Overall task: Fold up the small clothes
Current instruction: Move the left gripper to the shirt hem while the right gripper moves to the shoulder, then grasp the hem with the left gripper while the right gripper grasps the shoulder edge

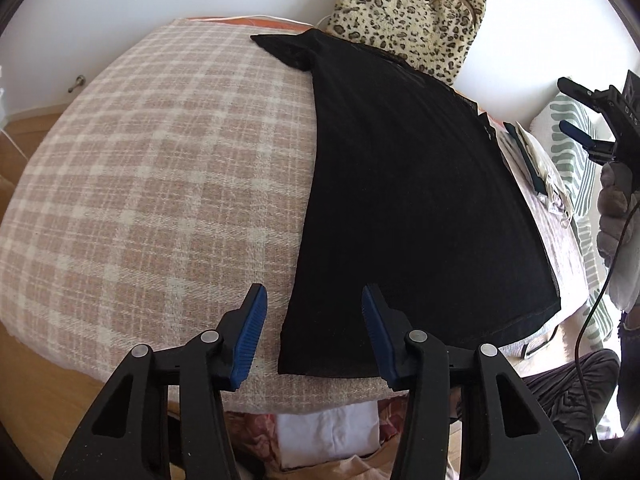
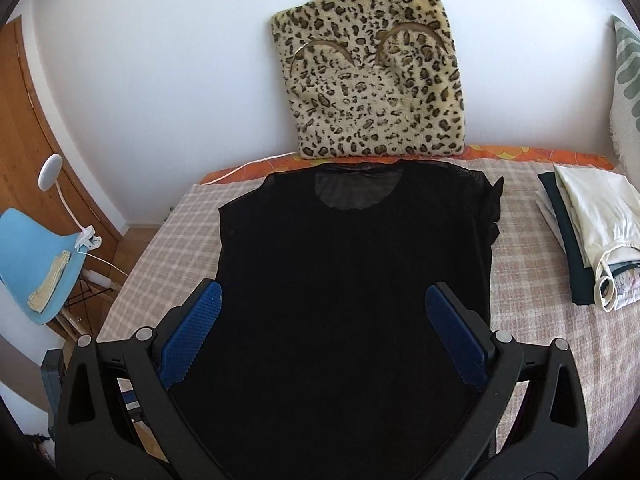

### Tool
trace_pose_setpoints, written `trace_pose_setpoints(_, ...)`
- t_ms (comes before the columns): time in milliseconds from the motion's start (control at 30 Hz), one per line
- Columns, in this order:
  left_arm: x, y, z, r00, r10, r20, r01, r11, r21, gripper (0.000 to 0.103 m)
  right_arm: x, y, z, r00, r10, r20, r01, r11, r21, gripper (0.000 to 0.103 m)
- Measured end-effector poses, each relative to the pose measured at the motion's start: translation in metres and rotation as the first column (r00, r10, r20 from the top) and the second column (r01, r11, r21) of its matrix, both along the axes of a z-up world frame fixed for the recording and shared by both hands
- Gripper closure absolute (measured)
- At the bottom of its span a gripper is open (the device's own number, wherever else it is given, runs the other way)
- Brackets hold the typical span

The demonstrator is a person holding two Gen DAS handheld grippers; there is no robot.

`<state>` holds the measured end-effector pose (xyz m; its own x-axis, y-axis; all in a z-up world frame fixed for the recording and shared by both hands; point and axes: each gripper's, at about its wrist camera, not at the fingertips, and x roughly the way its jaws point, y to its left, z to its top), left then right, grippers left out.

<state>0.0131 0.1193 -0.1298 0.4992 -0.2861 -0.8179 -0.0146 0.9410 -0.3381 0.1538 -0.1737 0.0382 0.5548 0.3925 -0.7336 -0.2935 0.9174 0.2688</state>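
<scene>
A black sheer top [image 1: 416,200] lies spread flat on the pink checked blanket [image 1: 160,184], neckline toward the wall. My left gripper [image 1: 314,312] is open, hovering over the top's near left hem corner, touching nothing. My right gripper [image 2: 322,312] is open above the middle of the top [image 2: 352,264], empty. In the left wrist view the right gripper [image 1: 576,108] appears at the far right edge, held in a gloved hand above the bed.
A leopard-print cushion [image 2: 380,76] leans on the wall behind the top. A stack of folded clothes [image 2: 592,232] lies on the blanket at the right. A blue chair [image 2: 36,256] with a clip lamp [image 2: 50,170] stands left of the bed. Clothes lie on the floor below the near edge [image 1: 328,436].
</scene>
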Motion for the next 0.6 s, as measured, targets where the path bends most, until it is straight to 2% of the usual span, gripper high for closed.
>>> trace_pose_setpoints(67, 0.003, 0.000, 0.001, 1.000, 0.012, 0.007, -0.012, 1.000, -0.018, 0.069, 0.015, 0.017, 0.002, 1.000, 0.026, -0.009, -0.026, 1.000, 0.016, 0.000)
trace_pose_setpoints(200, 0.003, -0.003, 0.002, 1.000, 0.009, 0.027, -0.009, 1.000, 0.010, 0.071, 0.042, 0.053, -0.002, 0.997, 0.066, -0.031, -0.065, 0.998, 0.028, 0.000)
trace_pose_setpoints(400, 0.004, -0.007, -0.008, 1.000, -0.008, -0.009, 0.008, 1.000, -0.004, 0.077, 0.081, 0.109, -0.012, 0.991, 0.129, -0.041, -0.130, 0.991, -0.021, 0.000)
trace_pose_setpoints(600, 0.009, -0.005, -0.014, 1.000, 0.008, -0.018, -0.008, 1.000, -0.005, 0.083, 0.126, 0.163, -0.033, 0.976, 0.174, -0.130, -0.173, 0.985, 0.018, 0.011)
